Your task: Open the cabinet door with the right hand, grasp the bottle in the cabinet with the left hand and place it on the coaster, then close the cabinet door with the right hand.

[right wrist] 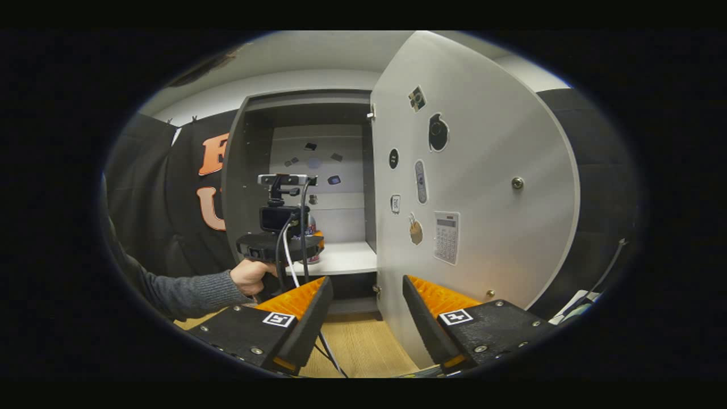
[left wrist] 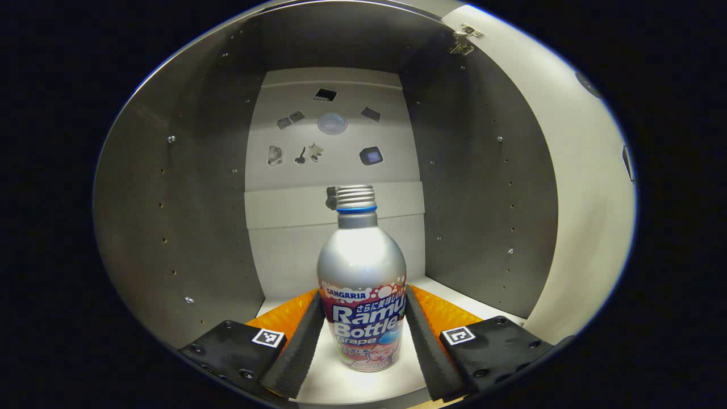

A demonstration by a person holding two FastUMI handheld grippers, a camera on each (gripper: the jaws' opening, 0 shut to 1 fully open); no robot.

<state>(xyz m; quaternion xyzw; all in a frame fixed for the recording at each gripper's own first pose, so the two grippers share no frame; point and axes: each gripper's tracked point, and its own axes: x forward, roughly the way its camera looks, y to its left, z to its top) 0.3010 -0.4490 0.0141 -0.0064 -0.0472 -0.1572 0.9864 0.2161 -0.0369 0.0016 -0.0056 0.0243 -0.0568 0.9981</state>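
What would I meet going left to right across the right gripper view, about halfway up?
Grey sleeve → hand holding the left gripper → white cabinet shelf → open cabinet door, with a calculator stuck on it.

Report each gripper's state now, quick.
Left gripper: open, fingers on either side of the bottle in the cabinet; whether they touch it cannot be told.
Right gripper: open, holding nothing, by the open door.
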